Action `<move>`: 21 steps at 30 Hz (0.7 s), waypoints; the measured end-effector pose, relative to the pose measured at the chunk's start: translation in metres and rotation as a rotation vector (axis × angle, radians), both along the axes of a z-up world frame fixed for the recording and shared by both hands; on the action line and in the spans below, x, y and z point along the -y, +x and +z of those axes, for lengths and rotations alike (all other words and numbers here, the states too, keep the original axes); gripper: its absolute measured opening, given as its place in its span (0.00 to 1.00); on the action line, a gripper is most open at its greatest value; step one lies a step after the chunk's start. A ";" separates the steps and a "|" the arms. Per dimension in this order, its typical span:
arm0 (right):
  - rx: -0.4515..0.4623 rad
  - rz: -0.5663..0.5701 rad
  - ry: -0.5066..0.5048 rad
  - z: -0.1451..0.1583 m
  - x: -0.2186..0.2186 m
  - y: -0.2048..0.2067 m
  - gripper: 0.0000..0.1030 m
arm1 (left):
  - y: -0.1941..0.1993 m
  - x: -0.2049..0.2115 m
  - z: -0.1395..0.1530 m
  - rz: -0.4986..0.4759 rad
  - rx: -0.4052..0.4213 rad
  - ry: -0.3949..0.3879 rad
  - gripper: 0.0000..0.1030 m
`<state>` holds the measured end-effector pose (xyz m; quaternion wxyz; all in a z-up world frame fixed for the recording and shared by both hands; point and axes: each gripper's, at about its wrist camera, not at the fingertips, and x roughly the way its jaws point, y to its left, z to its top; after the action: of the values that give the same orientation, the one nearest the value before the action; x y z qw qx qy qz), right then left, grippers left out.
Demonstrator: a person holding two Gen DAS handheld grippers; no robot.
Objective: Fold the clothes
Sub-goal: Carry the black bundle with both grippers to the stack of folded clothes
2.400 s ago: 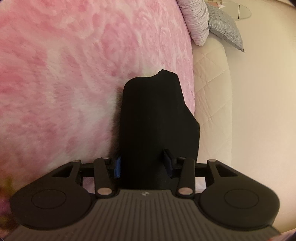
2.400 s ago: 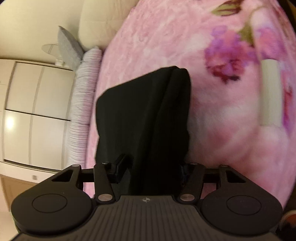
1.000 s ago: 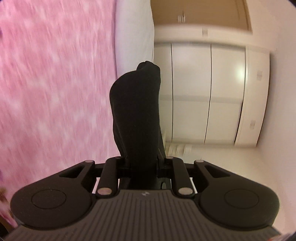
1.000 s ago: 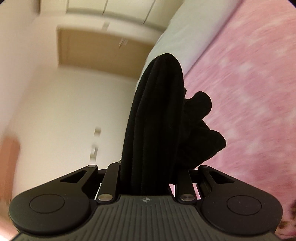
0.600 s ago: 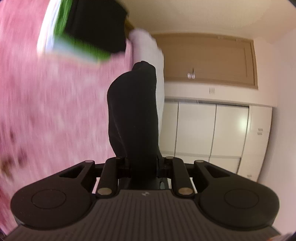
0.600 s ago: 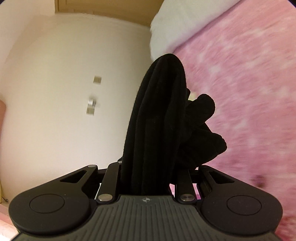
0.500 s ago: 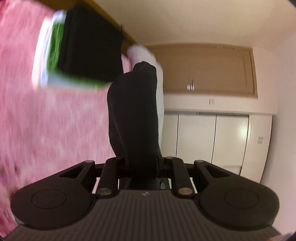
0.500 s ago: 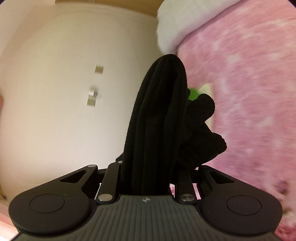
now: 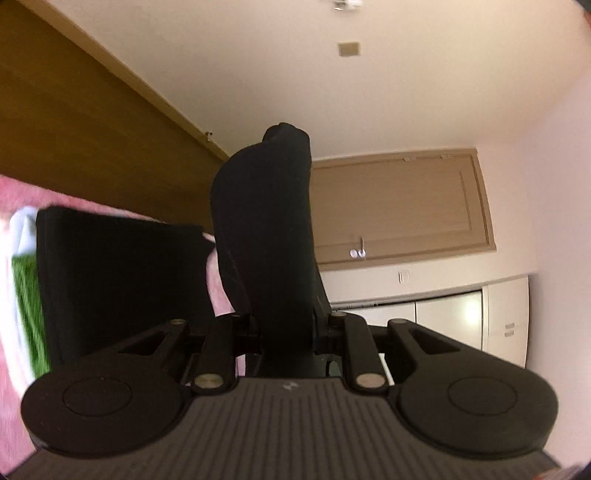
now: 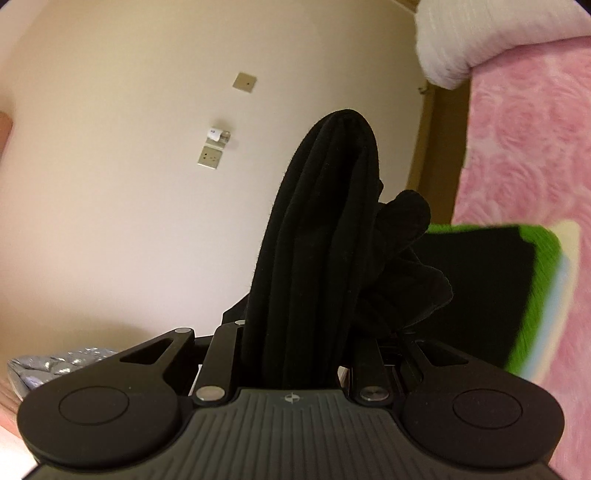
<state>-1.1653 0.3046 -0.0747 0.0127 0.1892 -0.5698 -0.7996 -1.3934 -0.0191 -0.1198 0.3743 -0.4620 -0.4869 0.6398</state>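
Note:
A folded black garment (image 9: 266, 229) stands up from between the jaws of my left gripper (image 9: 286, 326), which is shut on it. Its other end (image 10: 321, 236), thick and bunched, rises from my right gripper (image 10: 299, 350), shut on it too. Both grippers' fingertips are hidden by the cloth. A stack of folded clothes lies on the pink blanket: a black piece (image 9: 118, 273) on top, a green one (image 9: 27, 310) and a white one beneath. In the right wrist view the same stack (image 10: 480, 291) sits just right of the held garment.
The pink fleece blanket (image 10: 524, 155) covers the bed, with a white pillow (image 10: 480, 33) at its end. A brown headboard (image 9: 74, 140) backs the bed. Beyond are a wooden door (image 9: 402, 206), white wardrobe doors (image 9: 443, 317), a cream wall with a socket (image 10: 210, 157), and a silvery bag (image 10: 55, 363).
Both grippers have swung across the bed with the black garment still clamped. The stack of folded clothes has come close, now beside the held garment in both views.

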 end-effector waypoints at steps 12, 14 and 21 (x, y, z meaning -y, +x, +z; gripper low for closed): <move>0.237 -0.078 -0.068 -0.077 -0.039 -0.014 0.52 | -0.046 -0.023 -0.091 -0.033 0.098 -0.207 0.18; 0.230 -0.116 -0.084 -0.073 -0.045 0.000 0.52 | -0.047 -0.026 -0.088 -0.044 0.098 -0.214 0.19; 0.336 -0.174 0.123 -0.051 -0.064 0.005 0.11 | -0.031 -0.030 -0.058 -0.062 0.011 -0.307 0.22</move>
<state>-1.1599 0.3681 -0.1260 -0.1633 0.2702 -0.5281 -0.7883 -1.4242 0.0108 -0.1777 0.3162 -0.5322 -0.3708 0.6923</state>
